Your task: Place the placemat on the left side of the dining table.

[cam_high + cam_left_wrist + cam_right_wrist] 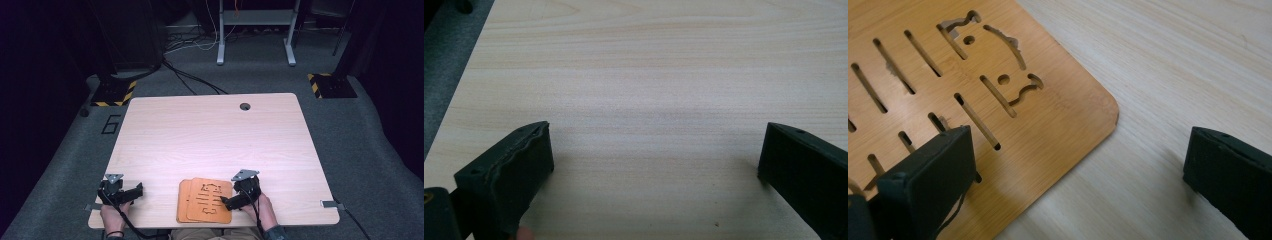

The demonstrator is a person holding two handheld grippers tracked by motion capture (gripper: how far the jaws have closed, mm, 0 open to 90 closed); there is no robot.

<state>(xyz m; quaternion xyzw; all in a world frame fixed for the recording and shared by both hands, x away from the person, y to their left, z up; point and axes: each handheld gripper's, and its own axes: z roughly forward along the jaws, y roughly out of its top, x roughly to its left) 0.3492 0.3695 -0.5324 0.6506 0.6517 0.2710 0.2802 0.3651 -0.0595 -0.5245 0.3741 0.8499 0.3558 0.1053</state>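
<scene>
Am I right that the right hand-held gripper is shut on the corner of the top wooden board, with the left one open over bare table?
Not quite. The right hand-held gripper is open, not shut: the right gripper view shows its jaws wide apart, one over the top wooden board, the other over the table. The left hand-held gripper is indeed open over bare table.
</scene>
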